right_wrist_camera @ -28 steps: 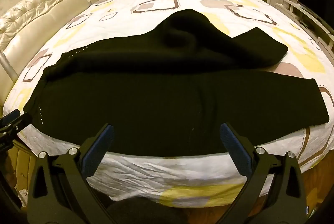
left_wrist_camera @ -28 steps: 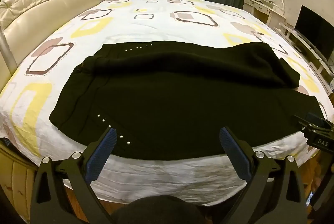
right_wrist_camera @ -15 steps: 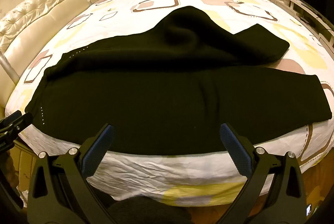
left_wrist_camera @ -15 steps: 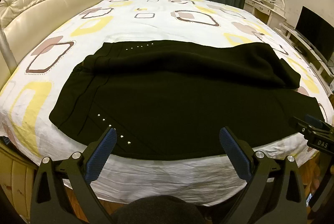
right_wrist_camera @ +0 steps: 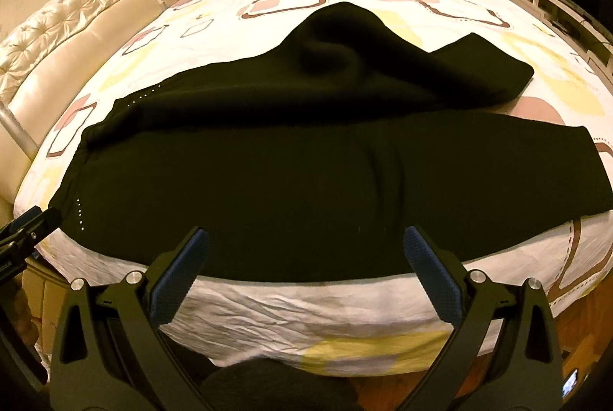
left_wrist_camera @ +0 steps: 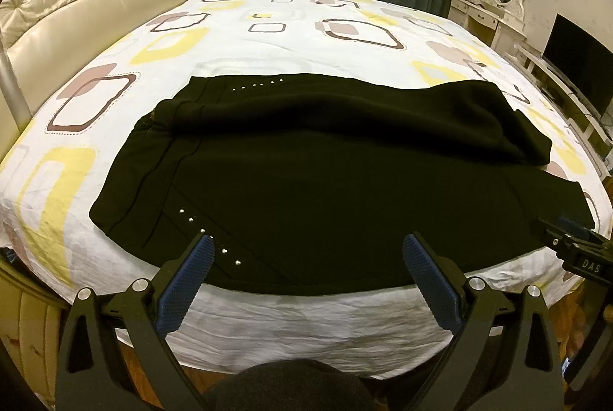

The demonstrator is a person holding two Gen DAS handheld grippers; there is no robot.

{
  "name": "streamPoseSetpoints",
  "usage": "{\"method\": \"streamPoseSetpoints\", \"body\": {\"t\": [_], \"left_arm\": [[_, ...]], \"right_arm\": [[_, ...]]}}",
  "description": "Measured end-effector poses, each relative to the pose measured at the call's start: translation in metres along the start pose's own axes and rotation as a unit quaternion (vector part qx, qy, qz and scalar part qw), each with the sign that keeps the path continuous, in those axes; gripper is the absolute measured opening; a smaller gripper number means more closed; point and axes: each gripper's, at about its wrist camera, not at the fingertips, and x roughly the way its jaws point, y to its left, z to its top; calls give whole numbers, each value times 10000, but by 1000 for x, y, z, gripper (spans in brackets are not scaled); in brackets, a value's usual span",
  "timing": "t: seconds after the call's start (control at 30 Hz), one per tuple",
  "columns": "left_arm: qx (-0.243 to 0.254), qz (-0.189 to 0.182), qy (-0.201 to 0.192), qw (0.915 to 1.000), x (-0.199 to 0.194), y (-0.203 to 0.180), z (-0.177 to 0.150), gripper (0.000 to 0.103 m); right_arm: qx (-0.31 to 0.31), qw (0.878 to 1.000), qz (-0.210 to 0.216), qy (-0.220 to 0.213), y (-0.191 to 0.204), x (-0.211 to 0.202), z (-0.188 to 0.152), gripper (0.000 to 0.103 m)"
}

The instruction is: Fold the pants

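Note:
Black pants [left_wrist_camera: 325, 181] lie spread across the near part of the bed, waistband with small silver studs at the left, legs running right. The far leg is bunched and humped [right_wrist_camera: 345, 58]; the near leg lies flat [right_wrist_camera: 306, 189]. My left gripper [left_wrist_camera: 306, 250] is open and empty, just above the near hem by the studs. My right gripper [right_wrist_camera: 306, 242] is open and empty over the near edge of the near leg. Each gripper shows at the edge of the other's view, the right one [left_wrist_camera: 578, 246] and the left one [right_wrist_camera: 27, 231].
The bed [left_wrist_camera: 287, 28] has a white sheet with yellow and brown squares. A cream tufted headboard [left_wrist_camera: 88, 5] stands at the left. A dressing table with a mirror [left_wrist_camera: 498, 1] and a TV [left_wrist_camera: 578, 66] stand at the right. Dark curtains hang behind.
Both grippers have shifted slightly, with the view of the pants a little closer. The pants have not moved and both grippers stay open.

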Motion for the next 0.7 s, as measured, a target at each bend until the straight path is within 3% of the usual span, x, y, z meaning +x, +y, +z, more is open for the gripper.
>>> {"method": "streamPoseSetpoints", "body": {"t": [0.07,0.27,0.4,0.63,0.7], "left_arm": [[-17,-9,10,10000,1,0,-2,98],[-15,-16,20,10000,2,-1,-4,98],[-32,-114,87,9999,4,2,-7,98],[27,-718,223,9972,10,41,18,98],[93,-671,240,9974,17,64,35,98]], "right_arm": [[-269,9989,-393,43,-2,1,1,101],[73,9998,-177,51,-15,0,5,101],[-17,10000,-15,-14,-12,-1,7,101],[-469,9930,1068,-195,6,-7,45,101],[-542,9895,1336,-96,10,3,72,101]]}}
